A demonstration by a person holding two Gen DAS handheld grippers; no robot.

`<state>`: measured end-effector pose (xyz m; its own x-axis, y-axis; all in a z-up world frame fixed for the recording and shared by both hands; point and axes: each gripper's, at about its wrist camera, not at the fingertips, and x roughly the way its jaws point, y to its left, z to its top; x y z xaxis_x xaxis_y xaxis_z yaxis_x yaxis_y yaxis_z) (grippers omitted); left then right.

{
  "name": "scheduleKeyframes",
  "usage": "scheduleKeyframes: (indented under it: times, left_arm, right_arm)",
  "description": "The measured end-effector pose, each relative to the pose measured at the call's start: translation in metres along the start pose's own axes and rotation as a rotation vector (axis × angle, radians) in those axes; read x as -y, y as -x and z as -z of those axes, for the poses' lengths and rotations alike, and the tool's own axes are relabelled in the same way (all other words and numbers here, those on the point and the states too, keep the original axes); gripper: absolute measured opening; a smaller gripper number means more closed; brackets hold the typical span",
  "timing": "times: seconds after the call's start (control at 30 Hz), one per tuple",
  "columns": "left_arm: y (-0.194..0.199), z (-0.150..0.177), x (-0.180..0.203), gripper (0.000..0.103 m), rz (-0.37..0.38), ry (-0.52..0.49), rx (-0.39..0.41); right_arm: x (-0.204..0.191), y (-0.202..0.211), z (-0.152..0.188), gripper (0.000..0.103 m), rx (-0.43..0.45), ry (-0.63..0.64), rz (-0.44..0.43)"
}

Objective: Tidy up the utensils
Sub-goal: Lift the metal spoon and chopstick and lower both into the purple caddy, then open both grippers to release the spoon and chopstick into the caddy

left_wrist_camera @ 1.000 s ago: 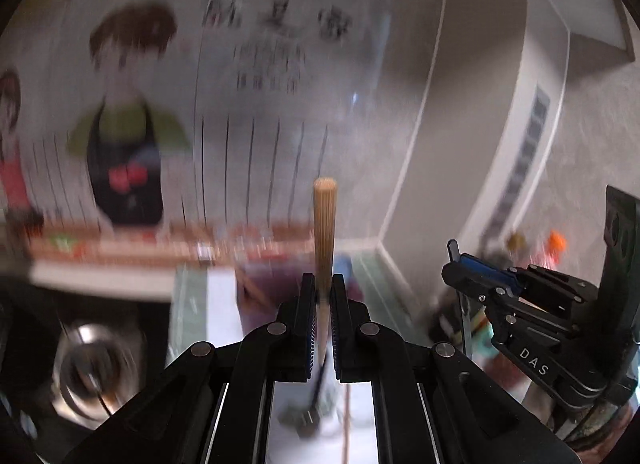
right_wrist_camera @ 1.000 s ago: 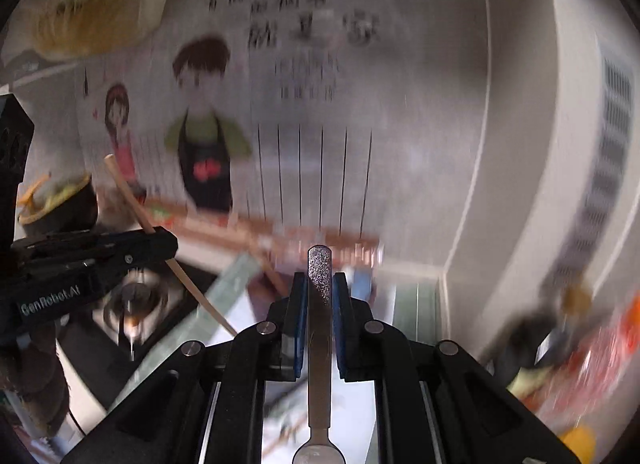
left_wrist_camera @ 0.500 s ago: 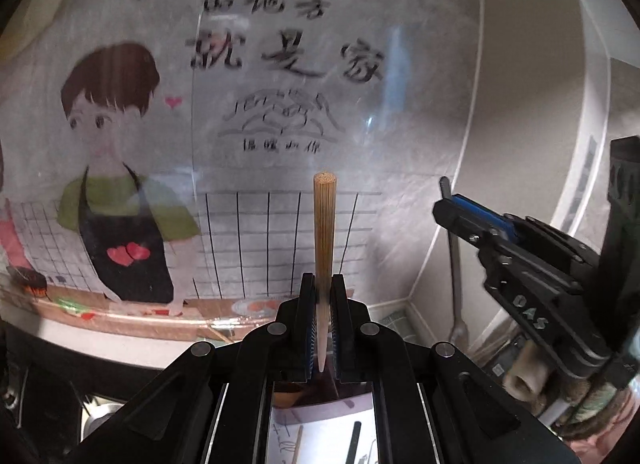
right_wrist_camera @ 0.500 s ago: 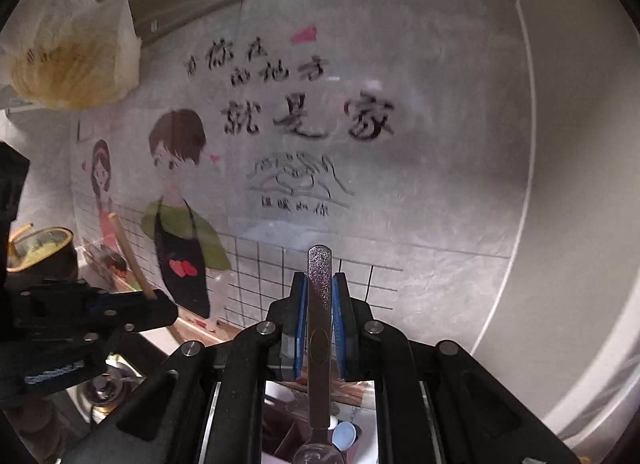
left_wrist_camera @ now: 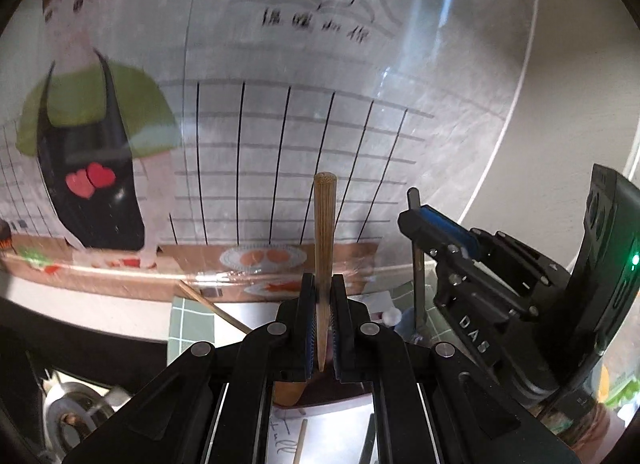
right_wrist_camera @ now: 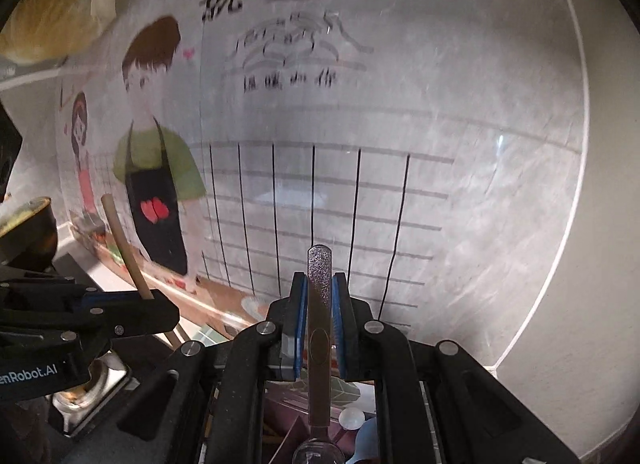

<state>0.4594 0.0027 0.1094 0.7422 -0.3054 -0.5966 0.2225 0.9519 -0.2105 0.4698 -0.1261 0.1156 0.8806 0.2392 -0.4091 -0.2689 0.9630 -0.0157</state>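
Left claw [left_wrist_camera: 321, 324] is clenched on an upright wooden chopstick [left_wrist_camera: 324, 232], its lower tip hidden between the pads. Right claw [right_wrist_camera: 319, 328] grips a metal spoon [right_wrist_camera: 319, 304], its bowl cut off at the frame's bottom; the wall poster [right_wrist_camera: 280, 104] behind is blurred.

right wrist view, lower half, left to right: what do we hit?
Left gripper clamped on the wooden chopstick → cartoon figure in a black apron on the wall → right gripper clamped on the metal spoon handle → bare wall corner.
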Motion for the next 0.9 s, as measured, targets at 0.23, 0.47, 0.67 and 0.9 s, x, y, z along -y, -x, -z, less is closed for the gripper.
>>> scheduleKeyframes:
  times: [0.23,0.47,0.67,0.9]
  left_arm:
    - [-0.034,0.017,-0.009,0.007,0.001,0.029,-0.057]
    - [-0.05,0.031,-0.008,0.008,-0.034,0.027,-0.089]
    - [-0.05,0.035,-0.003,0.01,-0.063,0.029,-0.11]
    - [-0.03,0.036,-0.005,0.021,-0.08,0.052,-0.097]
  right_arm:
    - [0.009,-0.029,0.032,0.011,-0.019,-0.024,0.044]
    - [0.016,-0.039,0.068,0.011,-0.099,-0.055,0.03]
    - [0.012,-0.032,0.09,0.012,-0.161,-0.059,-0.011]
    - [0.021,0.0,0.084,0.054,-0.173,-0.091,-0.015]
